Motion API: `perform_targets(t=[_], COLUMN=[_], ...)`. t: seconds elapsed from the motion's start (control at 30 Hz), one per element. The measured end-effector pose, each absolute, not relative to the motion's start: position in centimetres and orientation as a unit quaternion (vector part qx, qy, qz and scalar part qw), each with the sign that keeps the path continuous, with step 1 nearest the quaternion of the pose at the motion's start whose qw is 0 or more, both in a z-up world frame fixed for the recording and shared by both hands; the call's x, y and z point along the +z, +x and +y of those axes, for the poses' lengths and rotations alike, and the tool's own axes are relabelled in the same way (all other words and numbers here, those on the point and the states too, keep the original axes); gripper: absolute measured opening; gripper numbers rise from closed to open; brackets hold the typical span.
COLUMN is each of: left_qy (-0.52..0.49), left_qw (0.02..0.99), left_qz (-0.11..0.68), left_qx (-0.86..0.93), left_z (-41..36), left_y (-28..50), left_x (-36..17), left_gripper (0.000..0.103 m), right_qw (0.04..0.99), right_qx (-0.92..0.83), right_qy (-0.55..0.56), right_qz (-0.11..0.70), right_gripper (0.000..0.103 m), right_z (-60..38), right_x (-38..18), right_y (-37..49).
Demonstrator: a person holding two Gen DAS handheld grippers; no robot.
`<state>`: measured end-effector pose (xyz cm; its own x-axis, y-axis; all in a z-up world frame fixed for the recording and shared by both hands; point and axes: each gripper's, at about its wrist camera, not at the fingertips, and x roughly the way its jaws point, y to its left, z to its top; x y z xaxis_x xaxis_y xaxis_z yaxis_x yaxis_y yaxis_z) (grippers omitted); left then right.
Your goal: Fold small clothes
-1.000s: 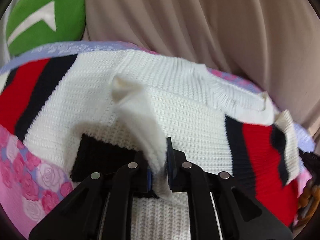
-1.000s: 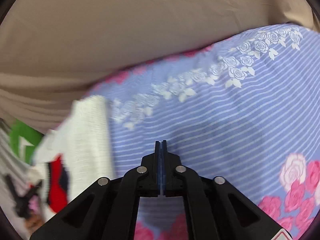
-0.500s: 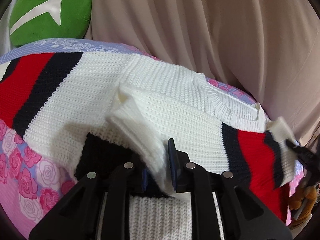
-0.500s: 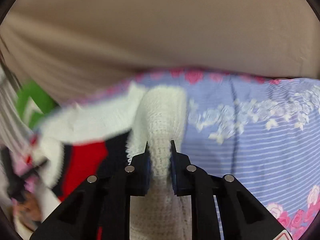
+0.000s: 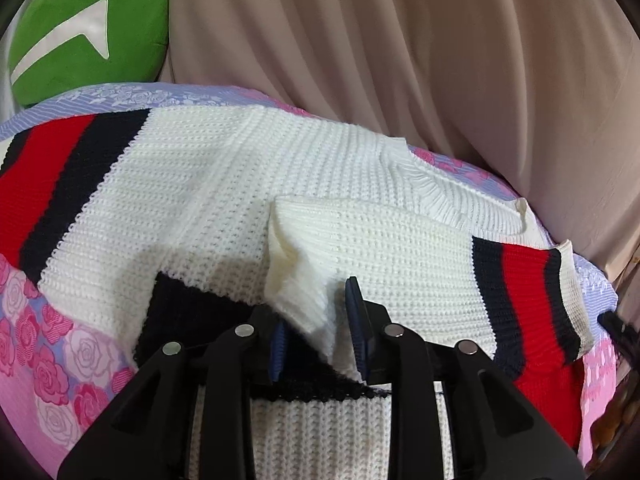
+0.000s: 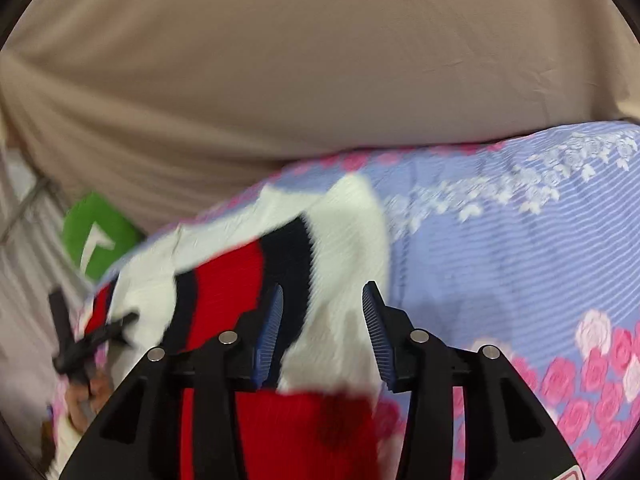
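Observation:
A white knit sweater [image 5: 224, 184] with red and navy stripes lies spread on the floral bedsheet [image 5: 52, 364]. One sleeve is folded across the body, its striped cuff [image 5: 524, 300] at the right. My left gripper [image 5: 316, 328] is open; a raised white fold of the sleeve [image 5: 296, 280] sits loose between its jaws. In the right wrist view the sweater [image 6: 344, 240] is blurred, and my right gripper [image 6: 322, 320] is open just above its striped sleeve end. The other gripper [image 6: 76, 344] shows at the far left there.
A beige curtain [image 5: 400, 48] hangs right behind the bed. A green cushion [image 5: 84, 28] rests at the back left. The blue-and-pink rose sheet [image 6: 520, 248] stretches to the right of the sweater.
Both grippers have opened. The left one let go of the white sleeve fold, which has sunk onto the body. The right one let go of the knit it pinched half a second ago.

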<state>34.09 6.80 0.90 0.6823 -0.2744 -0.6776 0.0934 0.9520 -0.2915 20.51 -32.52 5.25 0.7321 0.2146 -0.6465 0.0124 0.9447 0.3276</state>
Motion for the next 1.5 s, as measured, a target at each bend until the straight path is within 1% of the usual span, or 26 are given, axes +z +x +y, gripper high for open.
perform_targets(t=[0.07, 0.1, 0.23, 0.3, 0.33, 0.37, 0.4, 0.43, 0.47, 0.5, 0.6, 0.67, 0.77, 0.83, 0.87, 0.93, 0.97, 1.0, 1.07, 1.1, 1.17, 1.27, 1.33, 1.4, 1.47, 1.5], left_qy=[-0.108, -0.102, -0.107, -0.131, -0.141, -0.149, -0.155, -0.159, -0.163, -0.168, -0.193, -0.220, -0.241, -0.254, -0.263, -0.258, -0.255, -0.251, -0.247, -0.251, -0.240, -0.176, -0.125, -0.084, -0.050, -0.032], left_qw=[0.911, 0.912, 0.918, 0.923, 0.924, 0.926, 0.927, 0.929, 0.930, 0.931, 0.925, 0.913, 0.891, 0.873, 0.865, 0.872, 0.874, 0.879, 0.881, 0.880, 0.896, 0.939, 0.962, 0.971, 0.968, 0.962], left_qz=[0.386, 0.387, 0.373, 0.354, 0.348, 0.342, 0.336, 0.332, 0.329, 0.324, 0.325, 0.332, 0.347, 0.370, 0.379, 0.365, 0.368, 0.367, 0.379, 0.381, 0.352, 0.285, 0.242, 0.216, 0.213, 0.222], left_qx=[-0.096, -0.093, -0.078, -0.075, -0.073, -0.063, -0.053, -0.042, -0.026, -0.006, 0.050, 0.084, 0.164, 0.191, 0.197, 0.201, 0.187, 0.173, 0.139, 0.133, 0.126, 0.081, 0.012, -0.061, -0.126, -0.157], left_z=[6.5, 6.3, 6.9, 8.5, 9.3, 10.7, 12.0, 13.2, 14.7, 16.7, 23.1, 27.7, 34.1, 37.6, 38.5, 38.8, 38.4, 37.8, 36.4, 35.5, 33.8, 27.1, 20.0, 12.5, 5.2, 1.0], left_y=[34.1, 34.1, 33.1, 31.4, 30.6, 29.7, 29.0, 28.6, 28.1, 27.8, 27.8, 28.3, 29.7, 30.9, 31.5, 32.0, 32.6, 33.0, 34.1, 34.4, 34.4, 32.8, 30.8, 29.1, 27.5, 26.8], left_x=[0.9, 0.9, 1.2, 1.8, 2.0, 2.4, 2.7, 3.1, 3.4, 3.9, 4.5, 4.3, 3.1, 1.6, 0.9, 1.0, 1.0, 1.1, 1.3, 1.7, 3.9, 10.0, 14.7, 17.8, 18.8, 18.4], left_gripper=[0.026, 0.027, 0.027, 0.028, 0.032, 0.038, 0.042, 0.054, 0.069, 0.073, 0.073, 0.074, 0.076, 0.076, 0.075, 0.074, 0.069, 0.061, 0.009, 0.007, 0.007, 0.007, 0.007, 0.007, 0.010, 0.011], right_qw=[0.909, 0.909, 0.913, 0.925, 0.928, 0.930, 0.933, 0.938, 0.942, 0.945, 0.940, 0.935, 0.927, 0.926, 0.928, 0.932, 0.932, 0.931, 0.931, 0.931, 0.930, 0.925, 0.922, 0.920, 0.918, 0.917], right_qx=[0.016, -0.006, -0.027, -0.027, -0.023, -0.013, -0.008, -0.009, -0.012, -0.012, 0.034, 0.058, 0.095, 0.094, 0.092, 0.093, 0.091, 0.088, 0.088, 0.088, 0.088, 0.097, 0.105, 0.108, 0.110, 0.112], right_qy=[0.099, 0.082, 0.116, 0.088, 0.079, 0.069, 0.061, 0.057, 0.064, 0.075, 0.111, 0.111, 0.090, 0.053, 0.029, -0.003, -0.015, -0.025, -0.031, -0.028, -0.015, 0.018, 0.033, 0.048, 0.058, 0.066], right_qz=[0.405, 0.408, 0.391, 0.368, 0.363, 0.360, 0.355, 0.343, 0.328, 0.317, 0.320, 0.331, 0.352, 0.363, 0.360, 0.350, 0.351, 0.354, 0.354, 0.354, 0.357, 0.367, 0.371, 0.375, 0.377, 0.378], right_gripper=[0.039, 0.039, 0.038, 0.044, 0.044, 0.049, 0.051, 0.051, 0.056, 0.059, 0.062, 0.064, 0.069, 0.070, 0.070, 0.077, 0.079, 0.079, 0.079, 0.080, 0.081, 0.082, 0.084, 0.085, 0.085, 0.085], right_z=[-31.8, -32.2, -34.2, -33.0, -32.2, -31.9, -31.4, -31.3, -31.6, -31.0, -31.0, -30.0, -27.1, -25.2, -24.4, -23.4, -23.1, -23.0, -23.0, -23.0, -23.0, -23.0, -22.8, -23.1, -23.2, -23.3], right_x=[3.0, 2.2, 3.3, 3.9, 3.9, 3.8, 3.6, 4.0, 4.5, 4.3, 5.2, 5.3, 3.7, 3.0, 3.1, 3.3, 3.2, 3.0, 3.0, 2.8, 2.8, 2.8, 2.8, 2.6, 2.5, 2.5], right_y=[21.5, 21.8, 20.8, 18.8, 17.6, 16.9, 16.6, 16.1, 15.7, 15.6, 14.7, 13.9, 12.5, 11.8, 11.7, 11.8, 12.0, 12.4, 12.5, 12.6, 12.5, 11.9, 11.0, 11.2, 11.4, 11.5])
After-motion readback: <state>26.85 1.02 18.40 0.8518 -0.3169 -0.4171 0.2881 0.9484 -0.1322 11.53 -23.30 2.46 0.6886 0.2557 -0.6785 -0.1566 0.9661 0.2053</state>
